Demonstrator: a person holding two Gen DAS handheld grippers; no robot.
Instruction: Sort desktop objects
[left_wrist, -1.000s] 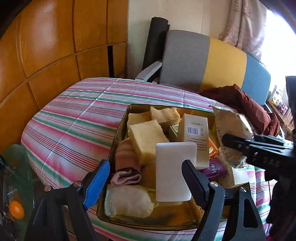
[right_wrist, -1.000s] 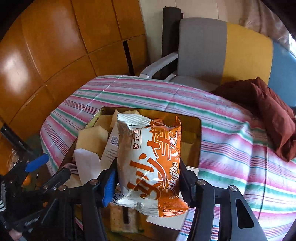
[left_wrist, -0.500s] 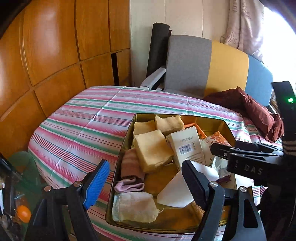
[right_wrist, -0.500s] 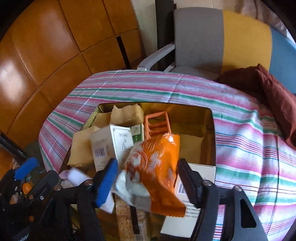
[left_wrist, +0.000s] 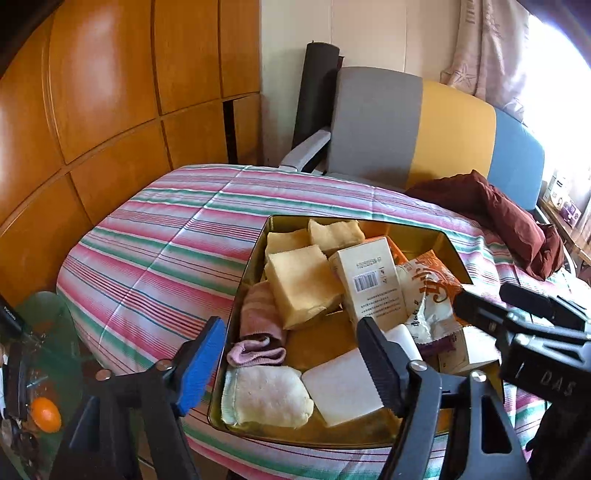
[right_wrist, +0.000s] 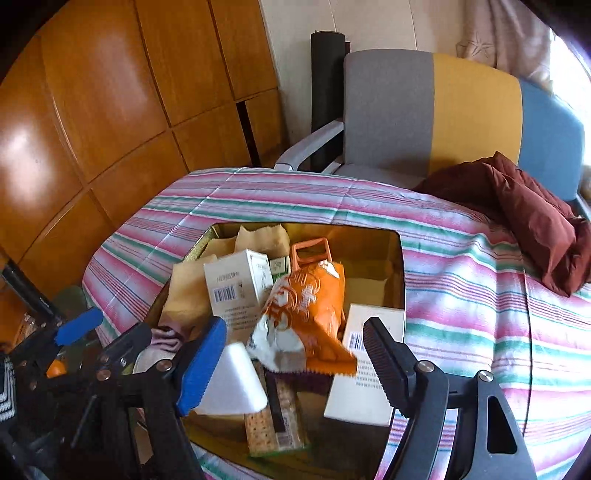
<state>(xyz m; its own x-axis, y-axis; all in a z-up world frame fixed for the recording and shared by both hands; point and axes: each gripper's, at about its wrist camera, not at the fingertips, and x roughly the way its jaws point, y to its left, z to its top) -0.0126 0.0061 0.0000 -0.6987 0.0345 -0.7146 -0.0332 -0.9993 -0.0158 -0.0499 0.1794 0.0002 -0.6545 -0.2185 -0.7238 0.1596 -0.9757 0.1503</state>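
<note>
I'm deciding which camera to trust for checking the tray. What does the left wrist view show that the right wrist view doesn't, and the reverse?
Only the left wrist view: the cream folded cloth in the tray's near corner, seen whole. Only the right wrist view: the cracker pack at the near edge. Both: the gold tray, barcoded white box, orange snack bag, white block, striped cover and maroon cloth.
</note>
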